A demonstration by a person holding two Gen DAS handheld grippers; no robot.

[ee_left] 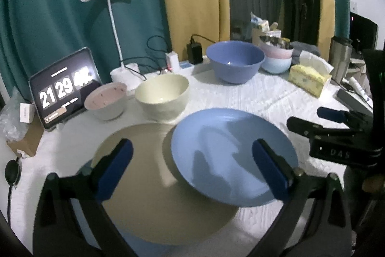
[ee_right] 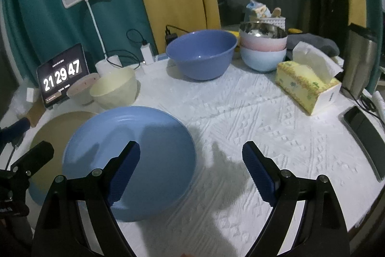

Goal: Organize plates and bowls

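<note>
Both tongs wide apart, nothing clamped: left gripper (ee_left: 192, 168) low centre of its view hanging over the two plates, right gripper (ee_right: 191, 170) low centre of its view, one finger over the blue plate (ee_right: 130, 160), other over bare tablecloth (ee_right: 264, 117). Blue plate lies partly on top of the tan plate (ee_left: 144, 184), offset toward the right of the left wrist frame, so overlapping but not squared up; a second blue rim peeks out under the tan one at lower left, can't tell what it is. Bowls mostly scattered: pink bowl (ee_left: 105, 100) and cream bowl (ee_left: 162, 95) side by side at centre left, big blue bowl (ee_left: 234, 60) alone at upper centre. Only stack visible is the nested bowls (ee_right: 263, 49) upper right of the right wrist view, steel on pink on pale blue. Judgement: early-to-mid, plates half gathered, three loose bowls left to nest
</note>
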